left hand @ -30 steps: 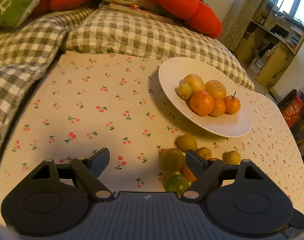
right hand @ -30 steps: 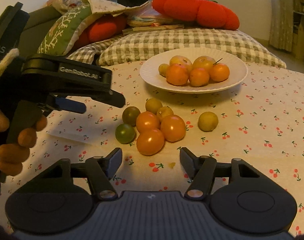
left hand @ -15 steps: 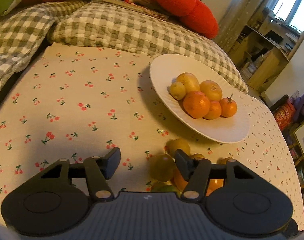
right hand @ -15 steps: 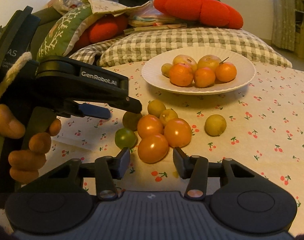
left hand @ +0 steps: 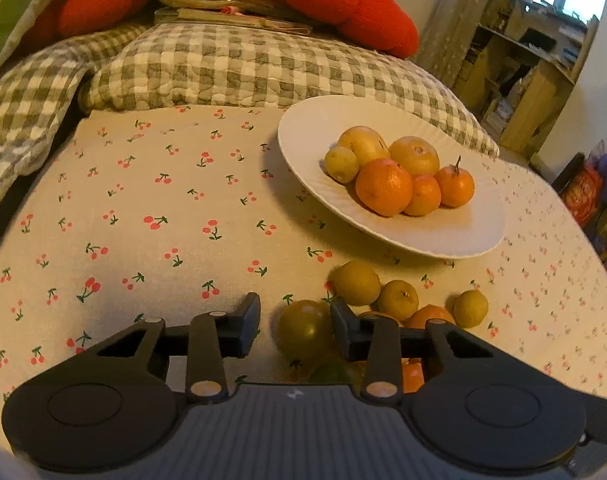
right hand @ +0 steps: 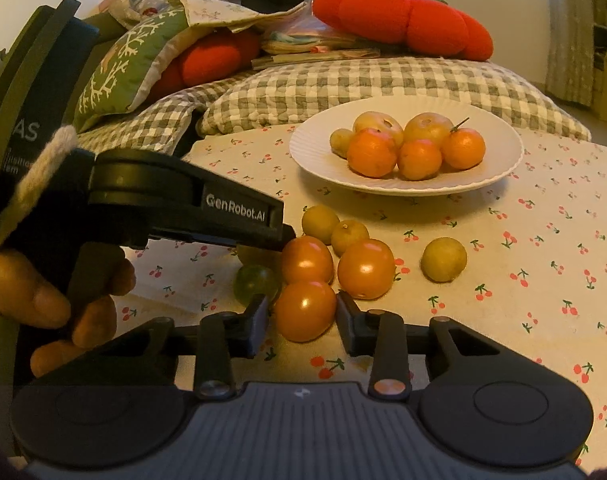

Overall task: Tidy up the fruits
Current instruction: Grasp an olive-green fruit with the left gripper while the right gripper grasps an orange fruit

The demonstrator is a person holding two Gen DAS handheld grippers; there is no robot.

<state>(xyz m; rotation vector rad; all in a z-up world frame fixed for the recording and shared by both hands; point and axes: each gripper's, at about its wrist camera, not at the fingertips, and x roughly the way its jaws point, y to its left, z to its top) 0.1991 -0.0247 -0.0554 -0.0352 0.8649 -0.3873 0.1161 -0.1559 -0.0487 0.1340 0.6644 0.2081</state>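
Note:
A white plate [right hand: 499, 168] at the back holds several oranges and yellow fruits; it also shows in the left wrist view [left hand: 455, 236]. Loose fruits lie on the cherry-print cloth in front of it. My right gripper [right hand: 302, 322] is open, its jaws on either side of an orange tomato [right hand: 303, 312], close to it. My left gripper [left hand: 295, 328] is open around a yellow-green fruit [left hand: 303, 328], whose right side touches the right finger. The left gripper also shows in the right wrist view [right hand: 183, 208], over the green fruits [right hand: 255, 282].
A lone yellow fruit [right hand: 443, 259] lies right of the pile. Checked cushions [right hand: 343, 80] and red tomato-shaped pillows [right hand: 399, 24] line the back edge of the table. Wooden shelves [left hand: 531, 76] stand at the far right.
Both grippers have moved forward and down to the fruit pile and narrowed. The right now straddles the orange tomato, the left the yellow-green fruit.

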